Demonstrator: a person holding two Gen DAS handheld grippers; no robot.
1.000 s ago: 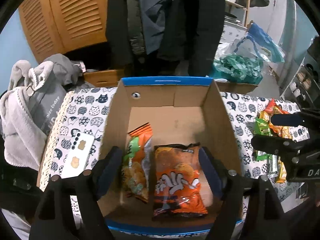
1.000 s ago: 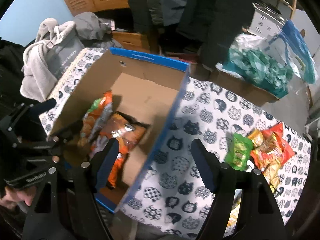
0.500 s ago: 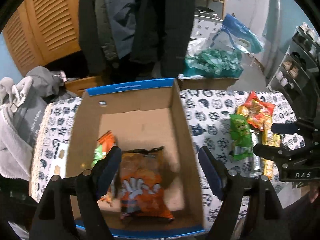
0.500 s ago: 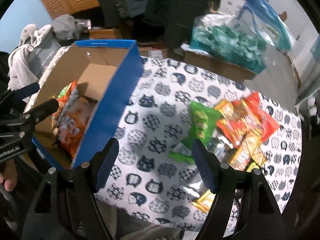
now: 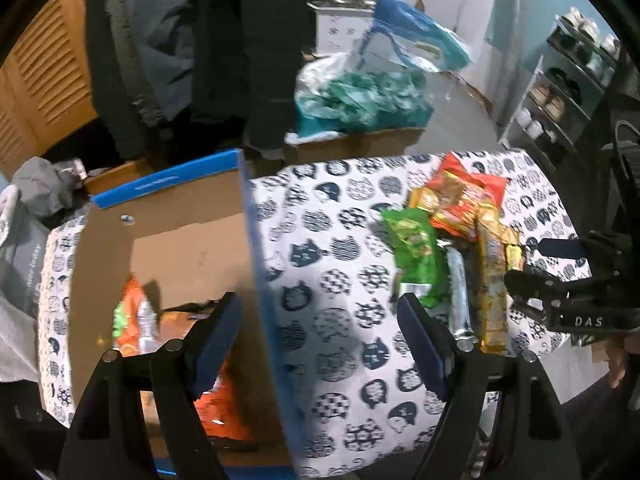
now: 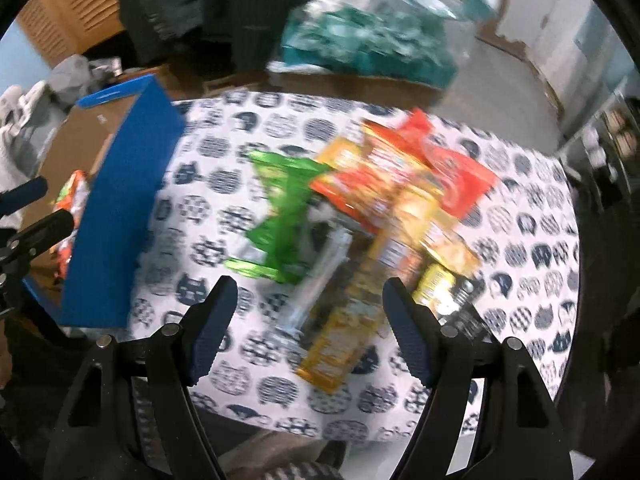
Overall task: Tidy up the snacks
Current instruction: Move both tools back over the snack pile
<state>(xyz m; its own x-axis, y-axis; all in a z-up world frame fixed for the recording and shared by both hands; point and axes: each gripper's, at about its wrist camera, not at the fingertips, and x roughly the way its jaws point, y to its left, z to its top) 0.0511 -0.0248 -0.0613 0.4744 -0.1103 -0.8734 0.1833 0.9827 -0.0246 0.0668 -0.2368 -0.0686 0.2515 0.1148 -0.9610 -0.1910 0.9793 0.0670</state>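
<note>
Snack pile point(image 6: 384, 208) sits on the cat-print tablecloth point(image 6: 224, 216), at about 3 o'clock from the cardboard box point(image 5: 168, 240), well apart from it. Pile contents: green packet point(image 6: 280, 216) on the box side, red packets point(image 6: 436, 164) at the far end, long yellow packet point(image 6: 348, 316) and a silver stick pack point(image 6: 320, 276) nearest the camera. Heavy motion blur in the right wrist view, so labels are unreadable.

Box has blue edging and holds two orange bags point(image 5: 136, 316) on its floor, toward 6 o'clock.

Right gripper point(image 6: 308, 320) hangs above the pile's near end, jaws wide, nothing between the pads; yellow packet shows in the gap below.

Left gripper point(image 5: 320, 328) straddles the box's right wall, jaws wide, empty. One finger point(image 5: 216, 340) is over the box interior, the other over the tablecloth.

Beyond the table at 12 o'clock: dark hanging coats point(image 5: 224, 40), plastic bag of teal stuff point(image 5: 360, 96).
</note>
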